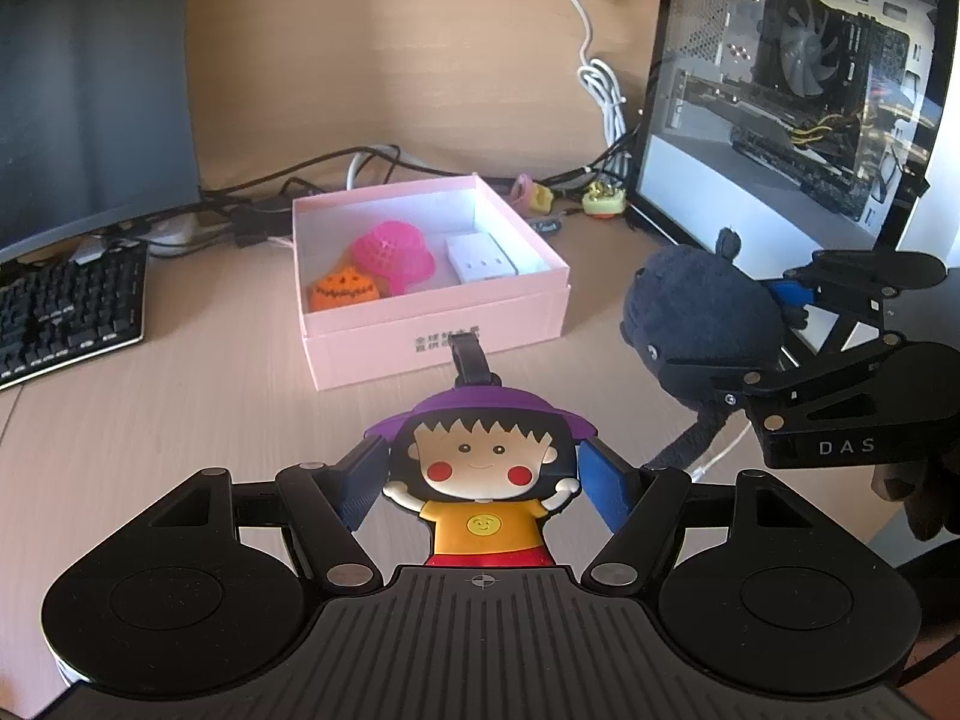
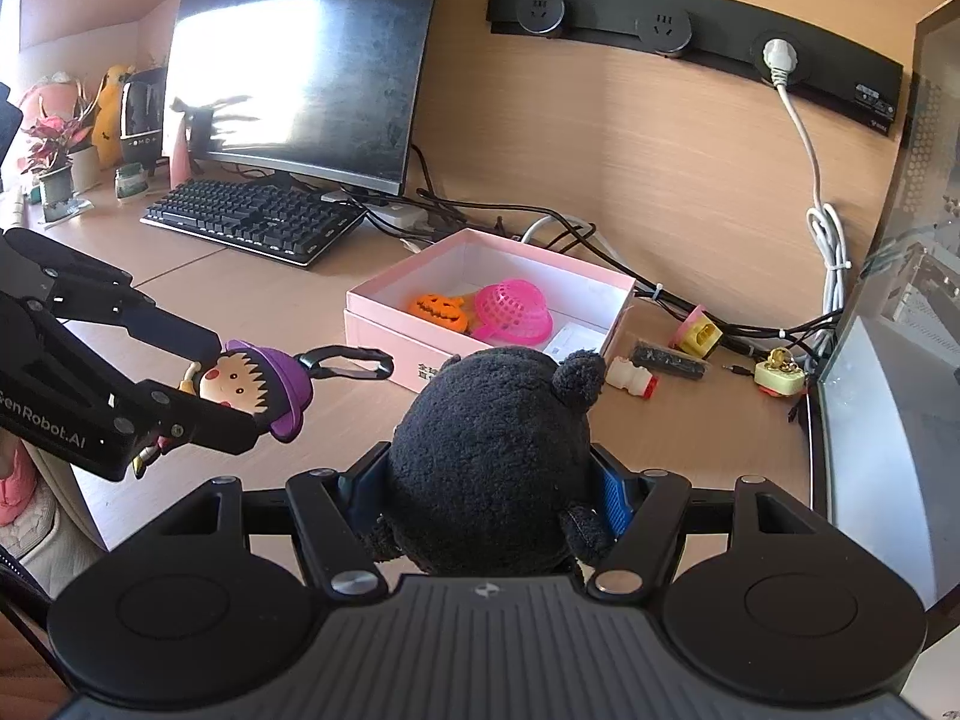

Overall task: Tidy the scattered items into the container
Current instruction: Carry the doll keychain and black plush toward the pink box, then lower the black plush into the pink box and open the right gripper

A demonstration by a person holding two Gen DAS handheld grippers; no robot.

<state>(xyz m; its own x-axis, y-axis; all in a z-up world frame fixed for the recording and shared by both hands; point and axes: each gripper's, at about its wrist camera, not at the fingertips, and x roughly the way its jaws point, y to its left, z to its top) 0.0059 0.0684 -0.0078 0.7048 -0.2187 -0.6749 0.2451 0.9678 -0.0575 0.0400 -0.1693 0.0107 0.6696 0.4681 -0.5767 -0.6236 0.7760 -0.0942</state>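
A: What does the left gripper [image 1: 483, 474] have?

B: It is clamped on a flat cartoon girl charm [image 1: 480, 480], low in the centre of the left wrist view: purple hat, black fringe, red cheeks, yellow shirt with a smiley, and a black loop strap on top. The blue pads press on both sides of its head.

A: And the right gripper [image 2: 486, 495]?

B: Closed around a dark, fuzzy plush toy [image 2: 492, 462] with small round ears, at the lower centre of its own view. The left view shows that toy from the side, at the right edge, off the desk [image 1: 180, 408].

A: The container?

B: A pink box [image 1: 432, 324] with a white inside, mid-frame in both views, open. It holds three things: one orange pumpkin [image 1: 343, 291], one pink mesh strainer [image 1: 393, 258], one white block [image 1: 480, 258].

A: What does one view add?

B: Only the right view shows a small white bottle [image 2: 630, 378] and a black bar [image 2: 669, 360] on the desk right of the box, with one pink-and-yellow piece [image 2: 699, 333] and one yellow piece [image 2: 779, 373] further right. That is four loose items there. It also shows a monitor [image 2: 300, 60], a keyboard [image 2: 252, 219] and a potted plant [image 2: 54, 162] on the left.
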